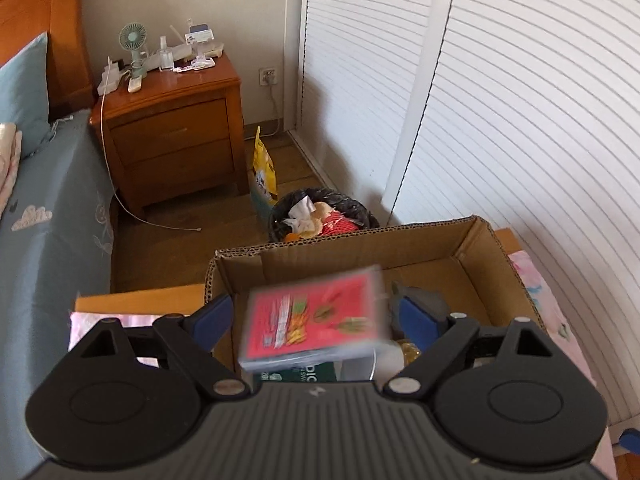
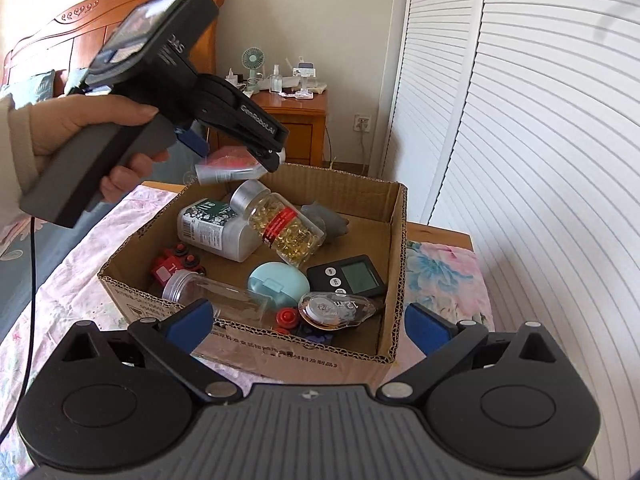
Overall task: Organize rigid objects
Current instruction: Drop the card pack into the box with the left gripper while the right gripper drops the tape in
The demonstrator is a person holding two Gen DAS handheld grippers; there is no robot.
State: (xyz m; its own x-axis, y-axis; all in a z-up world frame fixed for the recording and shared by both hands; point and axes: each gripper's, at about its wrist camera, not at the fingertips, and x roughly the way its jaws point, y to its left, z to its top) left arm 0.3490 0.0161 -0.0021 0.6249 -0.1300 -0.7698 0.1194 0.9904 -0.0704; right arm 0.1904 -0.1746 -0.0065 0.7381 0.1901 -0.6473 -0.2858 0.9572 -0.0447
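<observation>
An open cardboard box [image 2: 256, 344] stands on a pink floral cloth. It holds a white bottle [image 2: 212, 228], a jar of yellow capsules [image 2: 284, 228], a red toy [image 2: 176, 266], a clear jar [image 2: 216, 296], a light blue case [image 2: 278, 284], a black timer [image 2: 352, 276] and a tape dispenser [image 2: 336, 308]. My left gripper [image 1: 316, 312], held by a hand [image 2: 80, 128], hovers over the box's far left corner. A blurred red packet [image 1: 316, 316] lies between its blue pads with a gap on each side. My right gripper [image 2: 310, 326] stands open at the box's near wall, holding nothing.
Beyond the box [image 1: 360, 236], a black bin [image 1: 320, 216] full of rubbish stands on the floor beside a yellow bag [image 1: 264, 168]. A wooden nightstand [image 1: 172, 120] with small items stands by the bed [image 1: 48, 220]. White louvred doors [image 1: 520, 120] line the right side.
</observation>
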